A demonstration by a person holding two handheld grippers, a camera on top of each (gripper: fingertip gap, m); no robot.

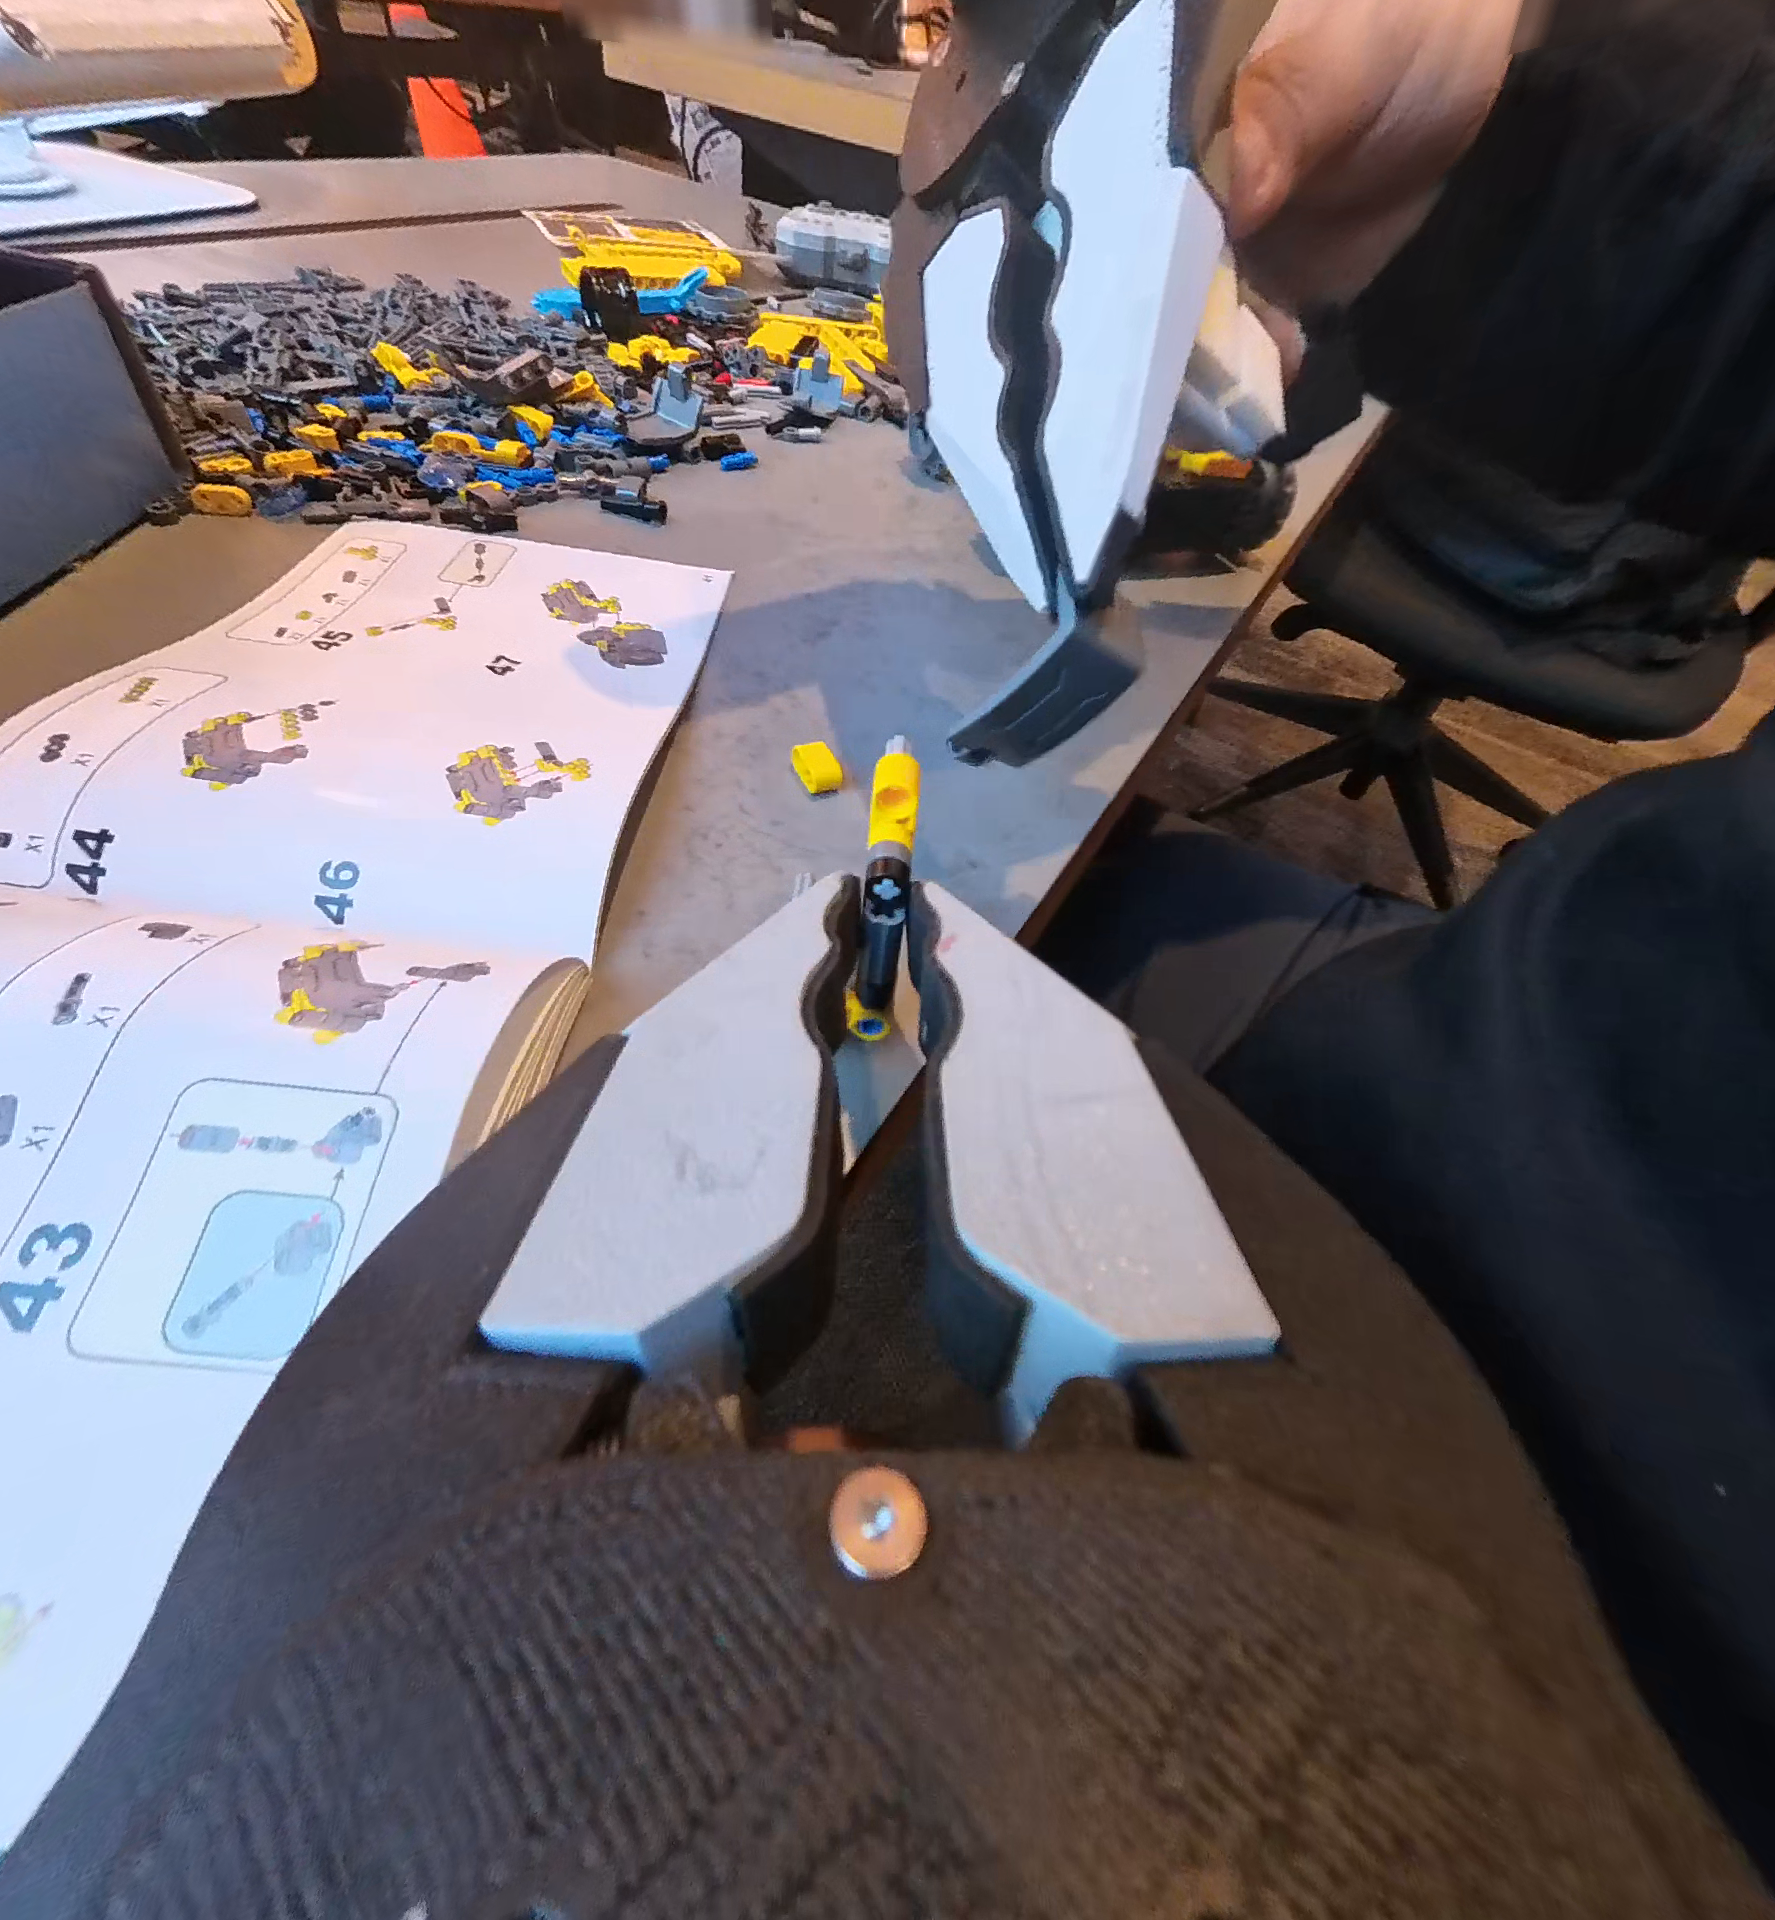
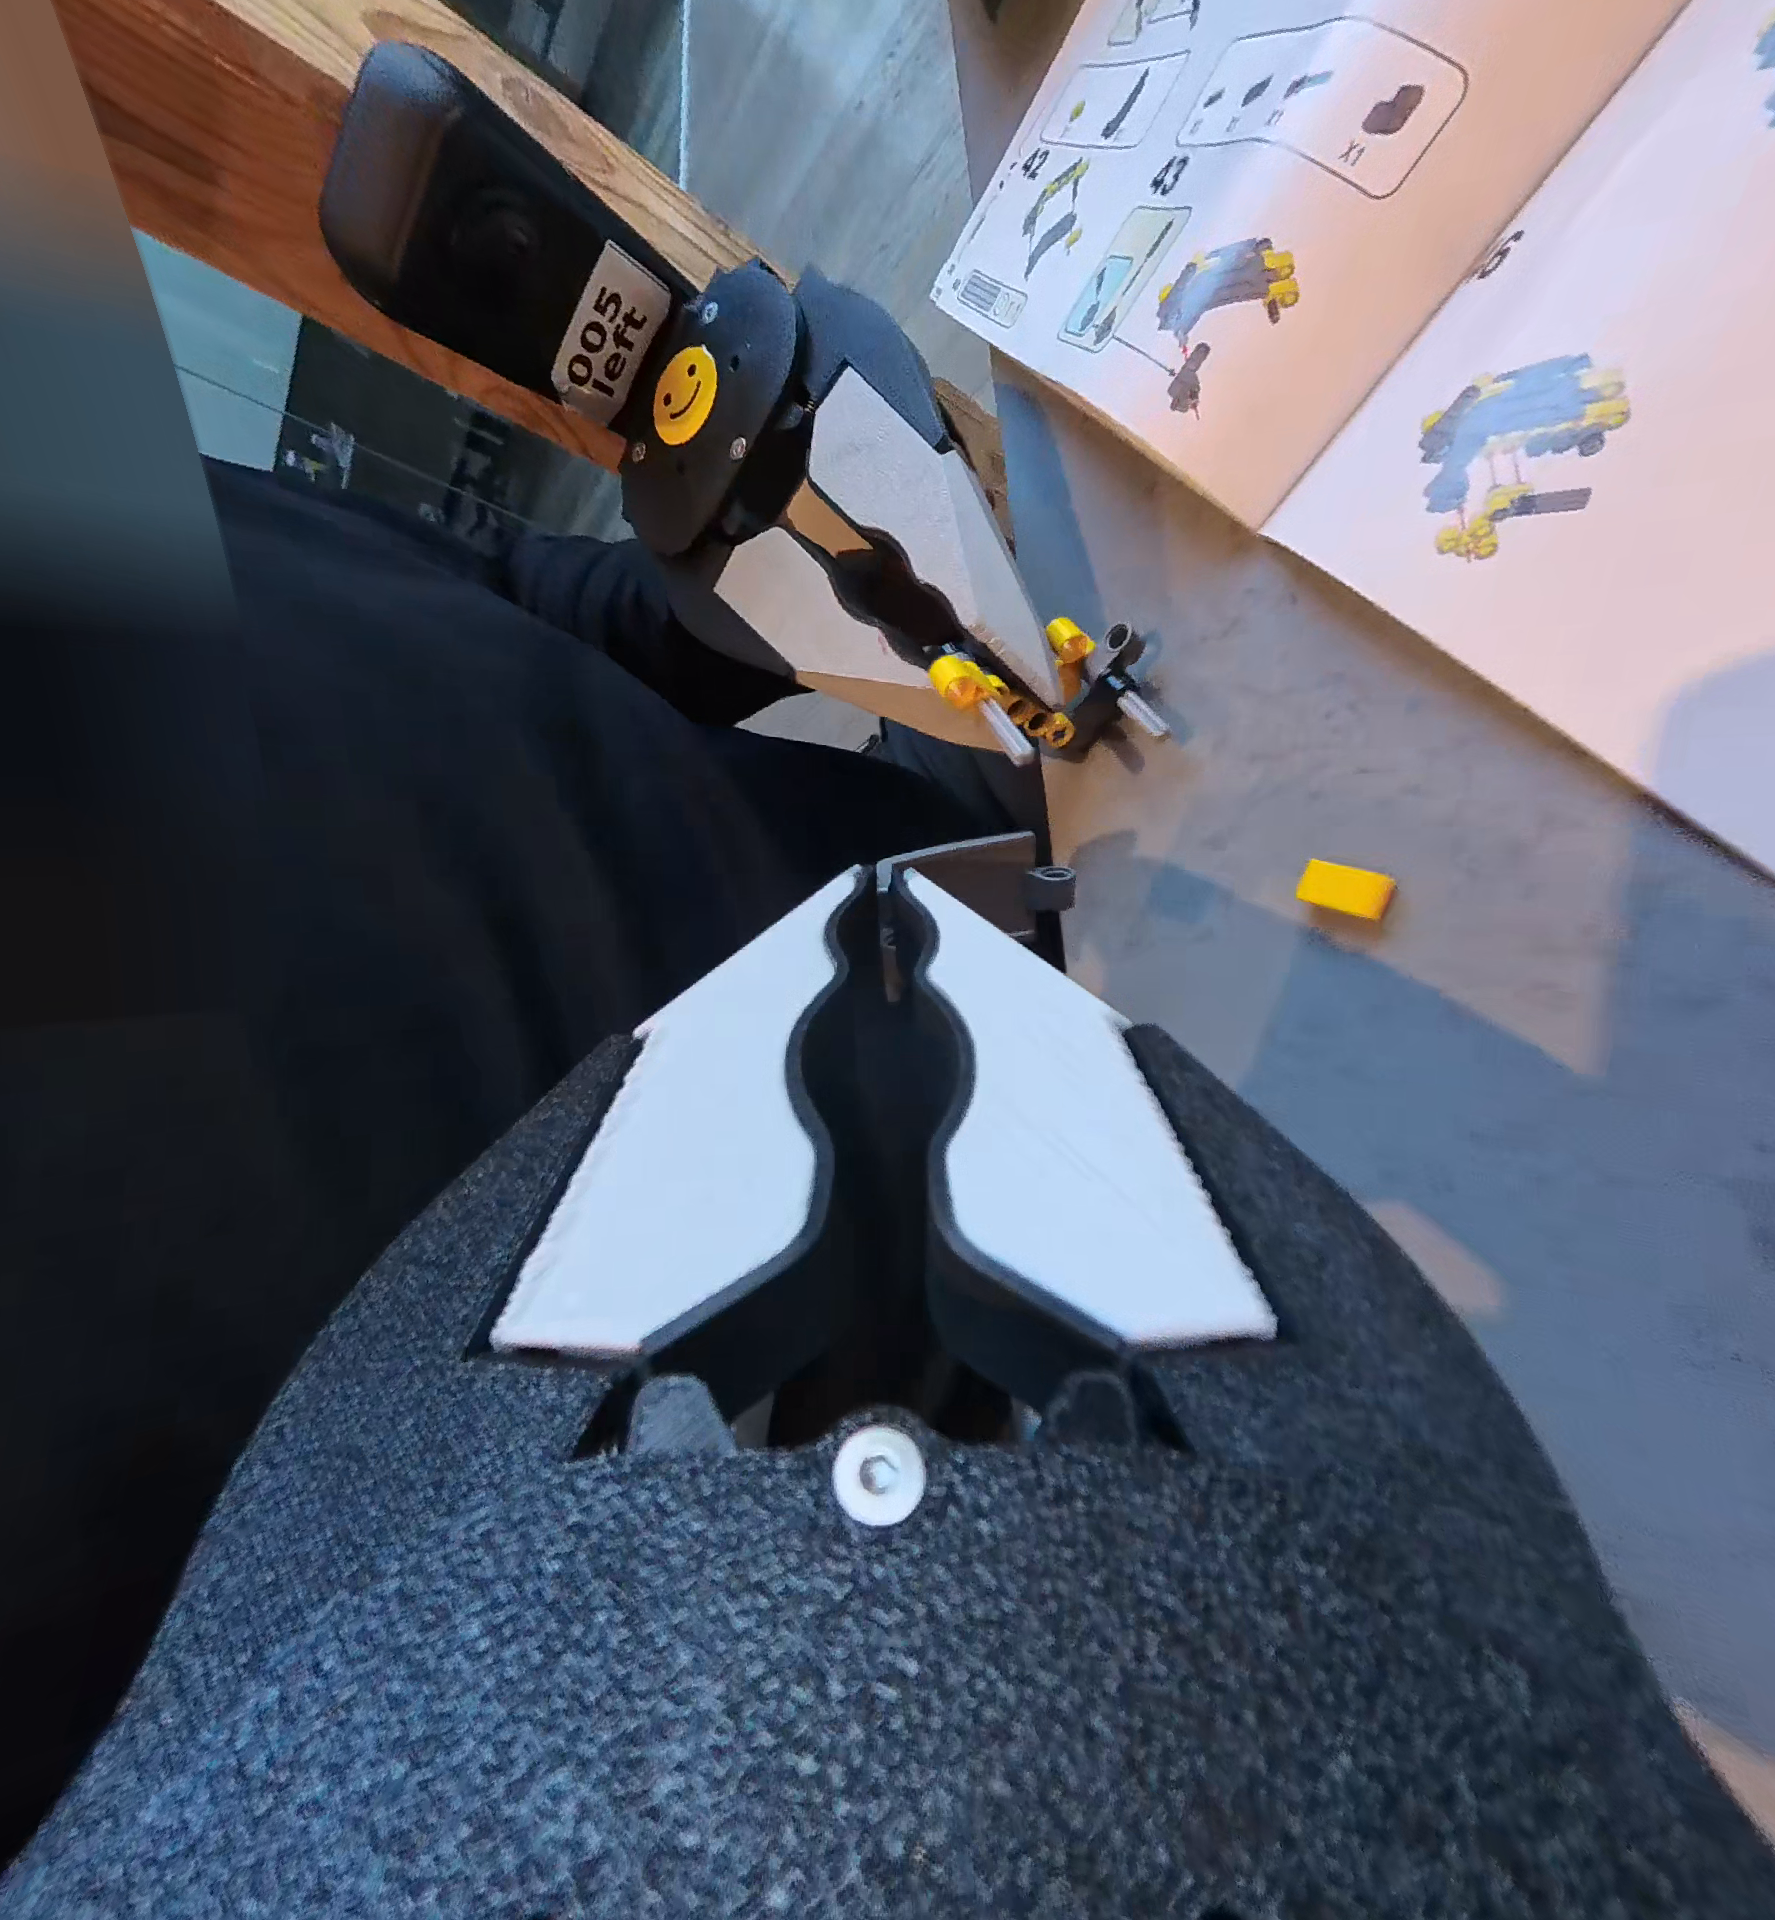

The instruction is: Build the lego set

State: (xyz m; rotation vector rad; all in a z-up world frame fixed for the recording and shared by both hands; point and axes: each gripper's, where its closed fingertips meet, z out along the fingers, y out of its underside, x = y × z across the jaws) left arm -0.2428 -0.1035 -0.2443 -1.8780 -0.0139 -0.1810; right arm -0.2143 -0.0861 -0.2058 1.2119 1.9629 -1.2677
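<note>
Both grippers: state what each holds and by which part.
Left gripper clamps a small black-and-yellow brick assembly by its black end. Right gripper pinches a dark grey panel piece by its edge.

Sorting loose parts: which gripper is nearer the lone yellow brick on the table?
Left, though not by much. The left gripper sits just behind the yellow brick; the right gripper hangs above, off to its side.

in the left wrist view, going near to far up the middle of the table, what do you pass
left gripper shut on a small black and yellow brick assembly → loose yellow brick → right gripper holding a dark panel piece → pile of loose bricks
</note>
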